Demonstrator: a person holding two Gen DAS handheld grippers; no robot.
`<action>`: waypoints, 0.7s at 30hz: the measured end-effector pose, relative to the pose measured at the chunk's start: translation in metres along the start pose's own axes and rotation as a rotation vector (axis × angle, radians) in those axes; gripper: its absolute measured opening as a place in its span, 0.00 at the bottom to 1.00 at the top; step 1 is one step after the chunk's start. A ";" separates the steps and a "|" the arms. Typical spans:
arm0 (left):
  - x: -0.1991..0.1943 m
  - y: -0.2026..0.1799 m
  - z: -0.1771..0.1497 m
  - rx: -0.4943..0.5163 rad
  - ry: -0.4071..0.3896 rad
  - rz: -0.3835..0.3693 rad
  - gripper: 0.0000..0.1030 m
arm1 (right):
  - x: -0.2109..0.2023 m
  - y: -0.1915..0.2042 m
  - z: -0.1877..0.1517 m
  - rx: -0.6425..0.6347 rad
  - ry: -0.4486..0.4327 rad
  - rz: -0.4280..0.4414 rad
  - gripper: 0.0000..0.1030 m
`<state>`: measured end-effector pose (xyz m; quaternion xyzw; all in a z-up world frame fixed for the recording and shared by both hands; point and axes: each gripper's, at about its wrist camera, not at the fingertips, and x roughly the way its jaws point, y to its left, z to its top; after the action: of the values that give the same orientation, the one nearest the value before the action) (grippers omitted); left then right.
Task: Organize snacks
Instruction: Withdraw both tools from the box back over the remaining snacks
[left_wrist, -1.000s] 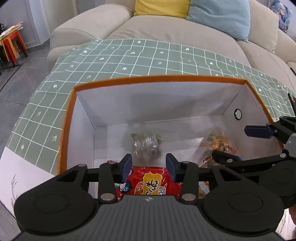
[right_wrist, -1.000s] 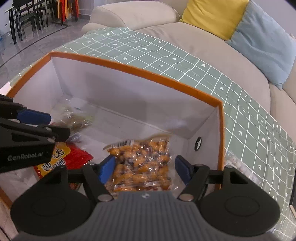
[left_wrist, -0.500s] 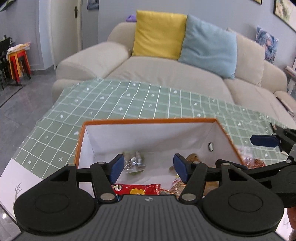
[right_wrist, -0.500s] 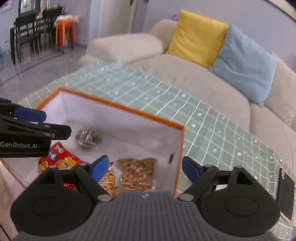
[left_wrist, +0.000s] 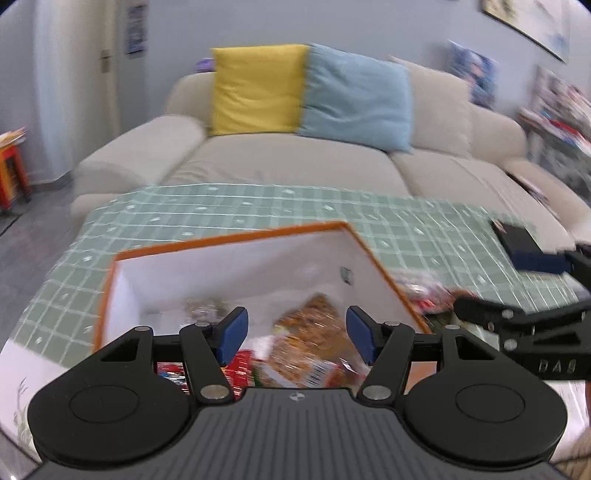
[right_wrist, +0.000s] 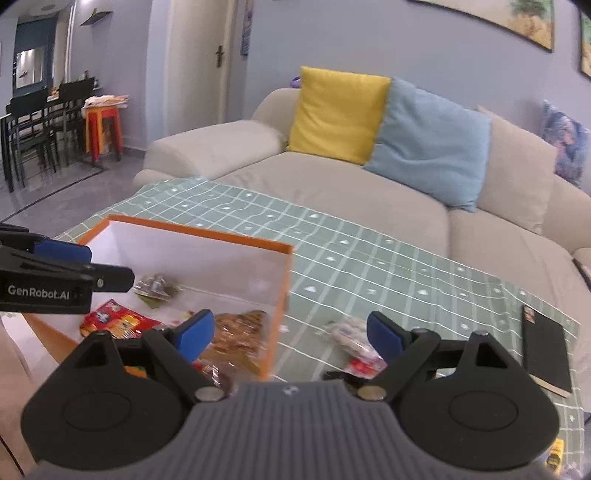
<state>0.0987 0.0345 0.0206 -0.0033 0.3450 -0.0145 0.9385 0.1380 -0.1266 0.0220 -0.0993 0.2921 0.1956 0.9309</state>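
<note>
An orange-rimmed white box (left_wrist: 229, 240) (right_wrist: 199, 230) stands on the green checked tablecloth. It holds a red snack bag (right_wrist: 114, 323) (left_wrist: 240, 363), an orange nut bag (left_wrist: 310, 332) (right_wrist: 236, 332) and a clear candy bag (right_wrist: 157, 288). My left gripper (left_wrist: 293, 334) is open and empty above the box's near side. My right gripper (right_wrist: 290, 334) is open and empty above the box's right wall. A white-and-red snack packet (right_wrist: 352, 343) lies on the cloth right of the box; blurred packets (left_wrist: 424, 295) show there in the left wrist view.
A black notebook (right_wrist: 545, 354) (left_wrist: 517, 238) lies on the cloth at the right. A beige sofa (right_wrist: 332, 184) with a yellow cushion (right_wrist: 338, 114) and a blue cushion (right_wrist: 428, 144) is behind the table. Chairs and a red stool (right_wrist: 101, 125) stand far left.
Both grippers have risen out of the box and pulled back. Both views have swung right, and the packets beside the box have come into view. Both jaws have widened.
</note>
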 end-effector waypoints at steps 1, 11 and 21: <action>0.001 -0.008 -0.001 0.030 0.003 -0.017 0.70 | -0.004 -0.008 -0.006 0.008 0.002 -0.001 0.85; 0.013 -0.083 0.000 0.261 0.050 -0.177 0.70 | -0.007 -0.092 -0.065 0.126 0.127 -0.101 0.85; 0.038 -0.138 0.012 0.453 0.155 -0.223 0.68 | 0.028 -0.125 -0.097 0.225 0.315 -0.107 0.81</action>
<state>0.1324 -0.1049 0.0075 0.1700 0.4014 -0.1950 0.8786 0.1628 -0.2601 -0.0641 -0.0394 0.4484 0.0938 0.8880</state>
